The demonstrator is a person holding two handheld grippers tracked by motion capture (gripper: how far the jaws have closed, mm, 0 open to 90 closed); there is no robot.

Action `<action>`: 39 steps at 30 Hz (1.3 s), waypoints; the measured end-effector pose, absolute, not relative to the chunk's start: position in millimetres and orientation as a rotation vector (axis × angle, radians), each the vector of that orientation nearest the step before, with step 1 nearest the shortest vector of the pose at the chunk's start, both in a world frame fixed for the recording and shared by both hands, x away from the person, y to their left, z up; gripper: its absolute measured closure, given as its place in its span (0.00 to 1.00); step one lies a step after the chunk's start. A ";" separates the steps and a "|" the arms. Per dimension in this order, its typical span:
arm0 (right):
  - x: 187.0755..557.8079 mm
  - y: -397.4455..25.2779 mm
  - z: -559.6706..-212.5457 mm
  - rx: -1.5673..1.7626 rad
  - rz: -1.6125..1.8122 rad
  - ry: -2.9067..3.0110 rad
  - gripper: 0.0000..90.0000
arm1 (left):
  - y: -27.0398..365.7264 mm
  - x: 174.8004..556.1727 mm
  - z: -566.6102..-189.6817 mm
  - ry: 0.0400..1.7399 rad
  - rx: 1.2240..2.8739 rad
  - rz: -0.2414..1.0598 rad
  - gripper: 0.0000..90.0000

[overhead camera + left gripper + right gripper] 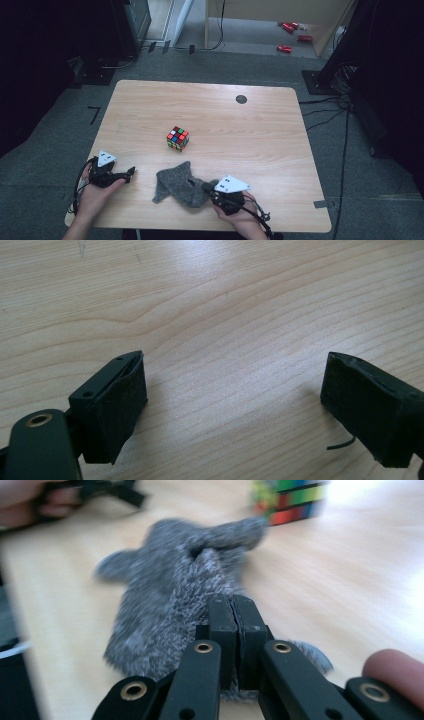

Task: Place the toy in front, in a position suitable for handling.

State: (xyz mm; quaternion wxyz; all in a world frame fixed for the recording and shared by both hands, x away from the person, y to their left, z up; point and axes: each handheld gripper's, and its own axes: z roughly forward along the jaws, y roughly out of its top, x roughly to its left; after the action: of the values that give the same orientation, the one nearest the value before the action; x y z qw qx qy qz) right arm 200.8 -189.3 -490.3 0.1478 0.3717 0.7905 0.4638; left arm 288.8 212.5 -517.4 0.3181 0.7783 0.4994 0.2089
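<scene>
- The grey cloth [177, 186] lies crumpled in the lower middle of the high view, close to the near edge of the wooden table [260, 140], with only a narrow band of bare wood between it and that edge
- The right gripper [206, 188] sits at the cloth's lower right side; in the right gripper view its two black jaws are pressed together with the fuzzy grey cloth [170, 605] pinched between them, the fabric spreading up and to the left of the frame
- The left gripper [131, 172] is at the lower left of the high view, near the table's left edge and apart from the cloth; in the left gripper view its jaws stand wide apart over bare wood [220, 315], holding nothing
- One multicoloured puzzle cube [177, 138] stands just left of the middle of the high view, above the cloth and apart from it; it shows blurred at the top of the right gripper view [290, 500]
- Open wood fills the whole upper half and the right side of the table, broken by one small dark round mark [241, 99] near the far edge
- Count: one cloth, one cube, two grippers, two hands
- On the floor beyond the table, at the upper right of the high view, lie several small red objects [284, 48]
</scene>
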 end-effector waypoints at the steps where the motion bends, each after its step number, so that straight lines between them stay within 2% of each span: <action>1: 203.2 -197.3 -489.0 1.094 1.339 2.252 1.00 | 212.5 288.8 -517.4 1.314 2.048 0.550 0.13; 7: 212.0 -239.1 -484.7 1.195 1.263 2.117 1.00 | 212.5 288.8 -517.4 1.313 2.048 0.550 0.13; 8: 214.4 -250.2 -485.7 1.233 1.258 2.090 0.95 | 212.5 288.8 -517.4 1.313 2.048 0.550 0.13; 9: 214.4 -250.2 -485.7 1.233 1.258 2.090 0.95 | 212.5 288.8 -517.4 1.314 2.048 0.550 0.13; 12: 216.1 -257.1 -485.4 1.277 1.327 2.074 0.64 | 212.4 288.8 -517.4 1.314 2.048 0.550 0.13; 13: 216.0 -251.8 -484.4 1.265 1.348 2.080 0.50 | 212.4 288.8 -517.4 1.313 2.048 0.550 0.13; 15: 216.0 -242.8 -484.3 1.243 1.344 2.094 0.41 | 212.4 288.8 -517.4 1.314 2.048 0.550 0.13; 19: 219.0 -224.5 -489.2 1.243 1.290 2.110 0.37 | 212.4 288.8 -517.4 1.314 2.048 0.550 0.13; 28: 232.3 -199.2 -507.8 1.300 1.171 2.105 0.41 | 211.1 287.5 -516.9 1.306 2.054 0.554 0.15; 30: 235.8 -195.3 -509.4 1.309 1.155 2.099 0.48 | 209.0 287.4 -515.9 1.309 2.059 0.553 0.15; 31: 237.2 -193.9 -510.6 1.311 1.137 2.091 0.56 | 206.7 287.4 -515.5 1.304 2.061 0.553 0.15; 32: 239.3 -192.7 -513.6 1.313 1.119 2.088 0.68 | 203.8 287.4 -514.3 1.295 2.067 0.550 0.15; 33: 239.3 -192.7 -513.6 1.313 1.119 2.088 0.68 | 201.2 287.2 -513.2 1.287 2.065 0.545 0.15; 35: 239.1 -193.1 -515.2 1.297 1.101 2.083 0.80 | 192.7 286.8 -508.7 1.258 2.062 0.539 0.15; 37: 238.5 -198.9 -512.7 1.296 1.119 2.073 0.87 | 181.8 287.5 -503.2 1.228 2.052 0.541 0.15; 39: 238.7 -204.3 -509.1 1.311 1.129 2.052 0.88 | 178.1 288.3 -501.4 1.220 2.050 0.536 0.15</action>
State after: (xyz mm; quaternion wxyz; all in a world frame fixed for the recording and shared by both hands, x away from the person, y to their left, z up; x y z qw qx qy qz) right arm 238.7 -204.3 -509.1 0.2265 0.4758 0.7447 0.4096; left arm 288.3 178.1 -501.4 0.3413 0.7882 0.4689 0.2060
